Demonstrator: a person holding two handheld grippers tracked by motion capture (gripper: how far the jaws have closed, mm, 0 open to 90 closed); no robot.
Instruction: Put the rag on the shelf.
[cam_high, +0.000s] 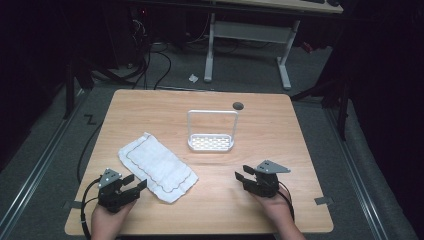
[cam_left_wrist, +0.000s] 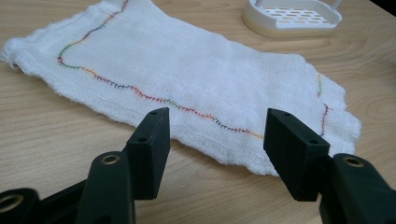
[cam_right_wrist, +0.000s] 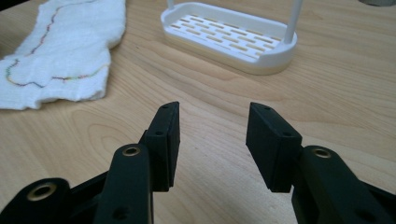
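A white cloth (cam_high: 156, 167) with multicoloured wavy stitching lies flat, left of the table's middle; the left gripper view shows the cloth (cam_left_wrist: 187, 79) close up, and the cloth (cam_right_wrist: 60, 51) lies at the upper left in the right gripper view. A white slotted rack (cam_high: 211, 131) with a tall hoop handle stands behind it, mid-table. My left gripper (cam_high: 135, 183) rests open at the front left, its jaws just short of the cloth's near edge. My right gripper (cam_high: 243, 178) sits open at the front right, over bare wood, pointing toward the rack (cam_right_wrist: 229, 35).
The wooden table (cam_high: 280, 145) has a dark round hole (cam_high: 238, 105) near its far edge. Beyond it stand a white desk frame (cam_high: 250, 45), cables on the grey floor and dark surroundings. Bare wood lies right of the rack.
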